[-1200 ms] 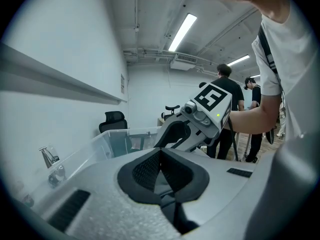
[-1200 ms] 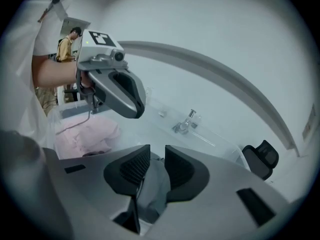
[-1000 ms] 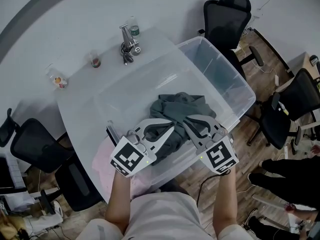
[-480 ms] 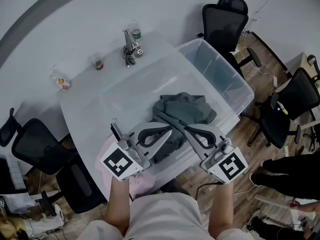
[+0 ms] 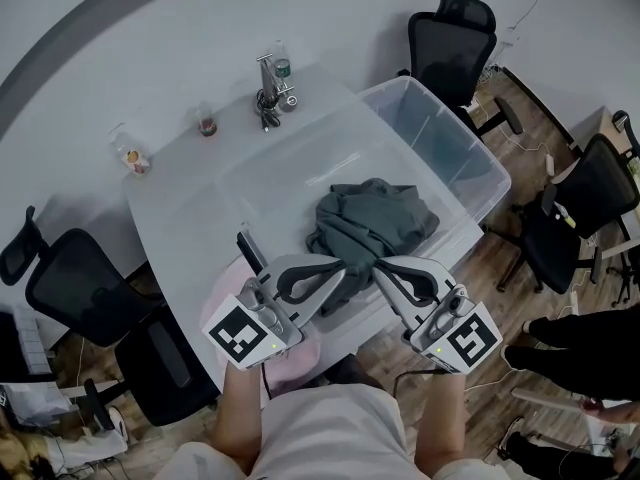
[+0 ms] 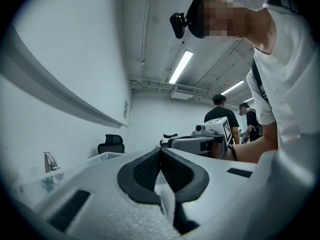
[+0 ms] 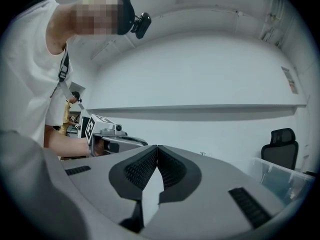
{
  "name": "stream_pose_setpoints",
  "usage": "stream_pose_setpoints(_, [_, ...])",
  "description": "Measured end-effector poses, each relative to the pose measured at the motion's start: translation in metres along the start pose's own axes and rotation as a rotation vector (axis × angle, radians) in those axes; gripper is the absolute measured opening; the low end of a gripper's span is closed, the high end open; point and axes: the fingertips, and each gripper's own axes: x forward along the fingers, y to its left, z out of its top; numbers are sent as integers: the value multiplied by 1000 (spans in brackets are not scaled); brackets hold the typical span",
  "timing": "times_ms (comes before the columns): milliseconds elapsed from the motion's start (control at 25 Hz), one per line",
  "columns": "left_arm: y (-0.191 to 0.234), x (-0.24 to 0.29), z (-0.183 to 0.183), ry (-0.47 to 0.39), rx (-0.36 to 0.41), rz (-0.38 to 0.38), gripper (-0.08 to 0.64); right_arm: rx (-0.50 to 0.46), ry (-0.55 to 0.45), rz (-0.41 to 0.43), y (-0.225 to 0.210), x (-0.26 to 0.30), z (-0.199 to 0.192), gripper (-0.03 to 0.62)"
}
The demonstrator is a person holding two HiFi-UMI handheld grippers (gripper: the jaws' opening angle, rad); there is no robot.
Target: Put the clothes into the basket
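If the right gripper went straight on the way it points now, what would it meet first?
Probably nothing near: the right gripper, tongs shut, points level above the grey-green cloth garment toward the white wall.

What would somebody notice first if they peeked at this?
A crumpled grey-green garment lying in the big clear bin on the white table. Just in front of it, the left claw and the right claw, both shut, point towards it.

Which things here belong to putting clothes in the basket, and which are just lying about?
Job: grey-green garment, clear basket holding it, pink garment at the table edge.
Lying about: bottle, metal object, small cup, jar, office chairs.
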Motion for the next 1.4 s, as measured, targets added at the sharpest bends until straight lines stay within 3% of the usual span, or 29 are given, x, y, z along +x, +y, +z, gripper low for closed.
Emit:
stream_pose_setpoints(120, [-8, -17, 5, -16, 3, 3, 5, -15, -35, 12, 19, 3, 9, 6])
stream_pose_setpoints(360, [-21, -54, 13, -26, 28, 25, 5, -36, 5, 49, 57, 15, 7, 6])
stream_pose_setpoints(680, [-30, -114, 11, -4, 66, 112, 5, -60, 1, 111, 101, 34, 16, 8])
stream_pose_setpoints(1200, [-31, -211, -8, 61, 63, 296, 5, -181, 132, 216, 169, 80, 4, 9])
stream_pose_setpoints(1400, [-32, -232, -18, 94, 98, 335, 5, -234, 186, 244, 189, 99, -7, 11])
